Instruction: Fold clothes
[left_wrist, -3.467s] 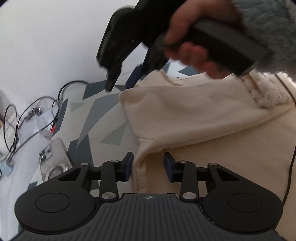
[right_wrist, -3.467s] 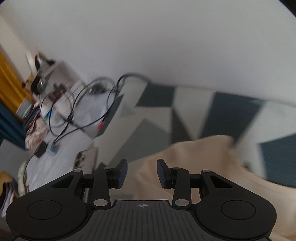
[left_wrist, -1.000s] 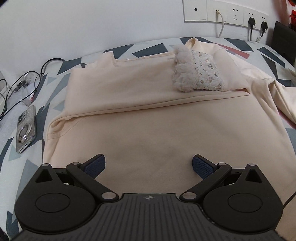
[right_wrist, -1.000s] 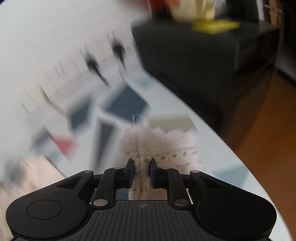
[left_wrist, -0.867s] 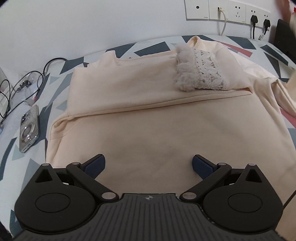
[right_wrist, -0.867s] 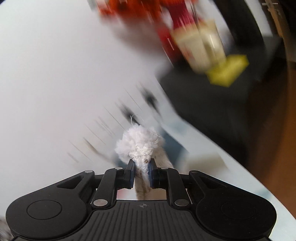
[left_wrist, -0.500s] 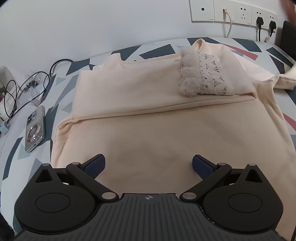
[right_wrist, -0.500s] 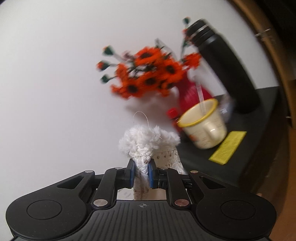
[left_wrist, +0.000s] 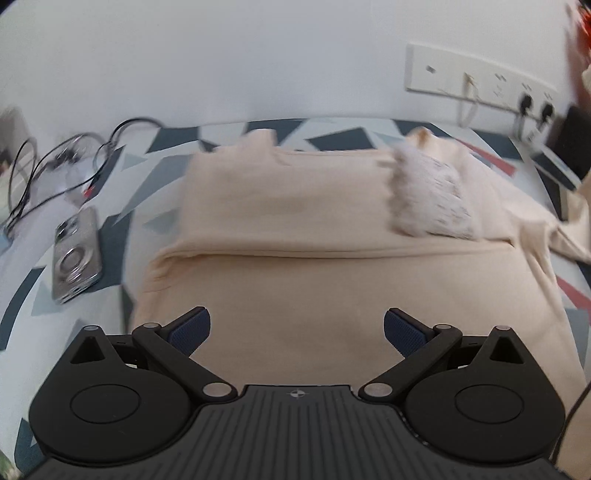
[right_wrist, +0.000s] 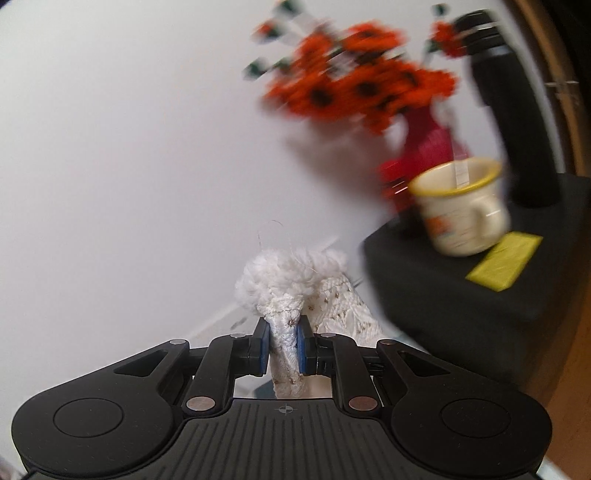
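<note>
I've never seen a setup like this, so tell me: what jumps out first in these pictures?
A cream sweater lies spread over a patterned bed, one sleeve with a fluffy lace cuff folded across it. The right hand-held gripper pinches the other fluffy cuff, raised in front of orange flowers and a mug.

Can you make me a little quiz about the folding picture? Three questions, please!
1. True or false: the left gripper is wide open over the cream sweatshirt.
2. What does the right gripper pinch? A) the mug B) a fluffy lace cuff C) the phone
3. Fill in: beside the sweatshirt, on the patterned bedsheet, lies a silver ____.

Key: 1 true. 2 B, the fluffy lace cuff; the mug sits on a black stand. 3 phone.
</note>
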